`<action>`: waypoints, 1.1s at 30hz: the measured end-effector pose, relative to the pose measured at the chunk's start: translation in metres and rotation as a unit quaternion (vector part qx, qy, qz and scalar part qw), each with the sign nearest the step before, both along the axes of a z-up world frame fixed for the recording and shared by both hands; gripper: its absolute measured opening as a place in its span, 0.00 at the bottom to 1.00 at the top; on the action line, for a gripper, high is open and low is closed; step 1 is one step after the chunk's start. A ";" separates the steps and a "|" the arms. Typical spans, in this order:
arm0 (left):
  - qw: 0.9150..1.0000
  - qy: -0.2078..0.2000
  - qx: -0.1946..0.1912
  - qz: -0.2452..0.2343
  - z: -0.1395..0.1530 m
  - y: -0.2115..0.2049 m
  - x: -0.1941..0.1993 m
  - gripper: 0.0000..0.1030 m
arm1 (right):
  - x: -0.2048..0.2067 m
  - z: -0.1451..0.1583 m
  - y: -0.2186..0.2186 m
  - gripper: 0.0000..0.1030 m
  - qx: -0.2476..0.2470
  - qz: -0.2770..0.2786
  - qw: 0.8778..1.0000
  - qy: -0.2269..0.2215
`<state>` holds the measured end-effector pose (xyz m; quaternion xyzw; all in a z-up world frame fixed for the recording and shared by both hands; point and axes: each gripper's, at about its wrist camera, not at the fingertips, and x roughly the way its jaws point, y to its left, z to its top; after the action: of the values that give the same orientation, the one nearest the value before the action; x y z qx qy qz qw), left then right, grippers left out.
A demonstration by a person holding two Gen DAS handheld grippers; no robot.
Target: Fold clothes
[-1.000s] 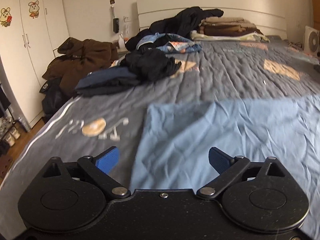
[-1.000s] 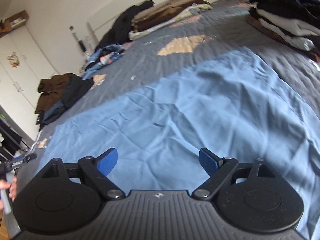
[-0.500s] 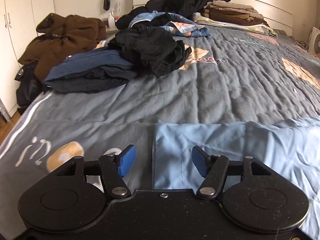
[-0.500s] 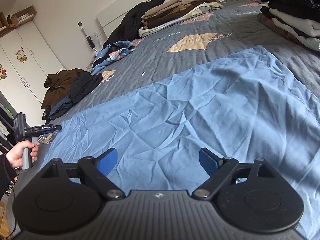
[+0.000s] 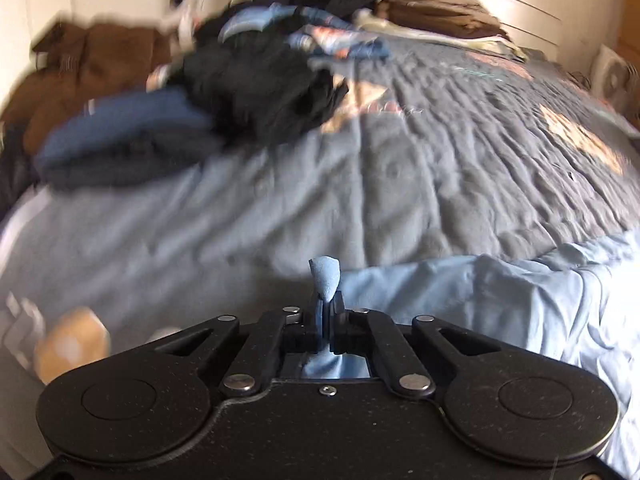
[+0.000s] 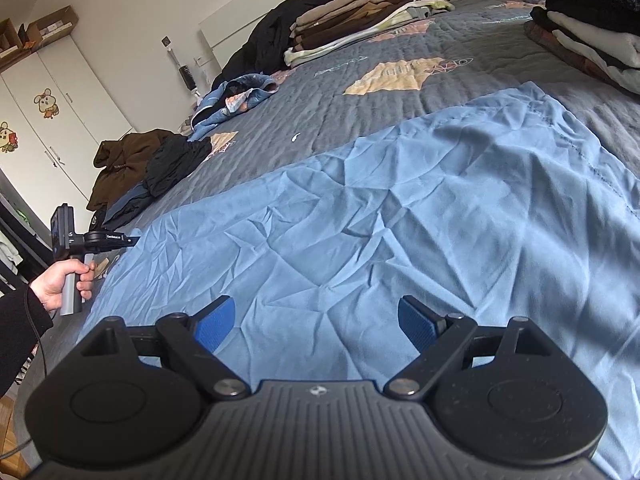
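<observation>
One light blue cloth point(image 6: 400, 216), creased, lies spread flat across the near part of the bed point(image 6: 460, 92), its left corner at the bed's left edge. We hold that corner in the left gripper point(image 5: 326, 312): its jaws are closed tight on a small fold of the blue fabric, which pokes up between the pads. The right gripper point(image 6: 316, 326) hovers over the middle of the cloth with its jaws wide apart and nothing between them.

One grey quilted bedspread point(image 5: 460, 168) with tan patches carries printed lettering, too small for us to read.

Loose clothes near the bed's left edge: one brown garment point(image 6: 120, 160), one black garment point(image 6: 176, 162), one dark blue garment point(image 5: 120, 128), one blue patterned bundle point(image 6: 236, 100).

Folded stacks: one at the headboard point(image 6: 360, 8), one at the right edge point(image 6: 592, 20). We cannot count the items in either.

One wardrobe point(image 6: 60, 92) with two cartoon mouse stickers. Two cardboard boxes point(image 6: 52, 24) sit on top of it.

One hand point(image 6: 64, 282) grips the left gripper's handle, seen from the right wrist camera; small white writing on that tool is unreadable.
</observation>
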<state>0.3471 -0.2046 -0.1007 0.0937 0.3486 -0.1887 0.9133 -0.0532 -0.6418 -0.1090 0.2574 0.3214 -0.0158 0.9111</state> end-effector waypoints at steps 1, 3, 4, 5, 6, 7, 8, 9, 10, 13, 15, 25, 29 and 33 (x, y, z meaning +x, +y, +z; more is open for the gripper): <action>1.000 -0.026 -0.003 0.005 0.009 0.003 -0.003 0.02 | 0.000 0.000 0.000 0.86 0.001 -0.001 1.000 0.000; 0.997 -0.072 -0.014 0.017 0.027 0.009 -0.007 0.02 | -0.001 0.000 -0.001 0.86 0.002 -0.001 1.000 -0.001; 0.996 -0.086 -0.015 0.023 0.033 0.010 -0.007 0.03 | -0.001 0.000 -0.001 0.86 0.003 -0.001 1.000 -0.002; 0.995 -0.093 -0.007 0.025 0.036 0.009 -0.006 0.03 | -0.001 0.000 -0.001 0.86 0.003 -0.001 1.000 -0.002; 0.996 -0.085 0.013 0.025 0.032 0.004 -0.002 0.06 | -0.001 0.000 0.000 0.86 0.004 0.000 1.000 -0.003; 0.997 -0.069 0.037 0.025 0.026 -0.002 0.003 0.10 | -0.001 0.001 0.000 0.86 0.004 0.001 1.000 -0.003; 0.996 -0.053 0.061 0.027 0.020 -0.007 0.007 0.12 | 0.000 0.001 0.000 0.86 0.005 0.002 1.000 -0.004; 0.996 -0.039 0.079 0.031 0.014 -0.010 0.008 0.21 | 0.000 0.001 0.001 0.86 0.005 0.002 1.000 -0.004; 0.996 -0.030 0.083 0.029 0.012 -0.010 0.007 0.28 | 0.000 0.001 0.001 0.86 0.003 0.004 1.000 -0.004; 0.998 -0.033 0.039 0.035 0.021 0.012 -0.013 0.39 | 0.002 -0.003 0.001 0.86 0.006 0.009 1.000 0.002; 0.998 -0.032 0.007 0.045 0.029 0.032 -0.034 0.40 | 0.001 -0.007 -0.002 0.86 0.012 0.005 1.000 0.008; 0.985 0.135 -0.110 -0.013 0.014 0.153 -0.215 0.62 | -0.002 0.003 0.008 0.86 0.027 0.015 1.000 -0.004; 0.966 0.202 -0.160 -0.025 0.005 0.193 -0.268 0.62 | -0.001 0.008 0.018 0.86 0.036 0.028 0.999 -0.013; 0.951 0.243 -0.190 -0.028 -0.016 0.210 -0.294 0.61 | 0.000 0.012 0.030 0.86 0.038 0.041 0.998 -0.017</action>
<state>0.0530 0.0055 -0.1162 -0.1209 0.5151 -0.2945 0.7958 -0.0534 -0.6122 -0.0973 0.2789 0.3167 0.0388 0.9058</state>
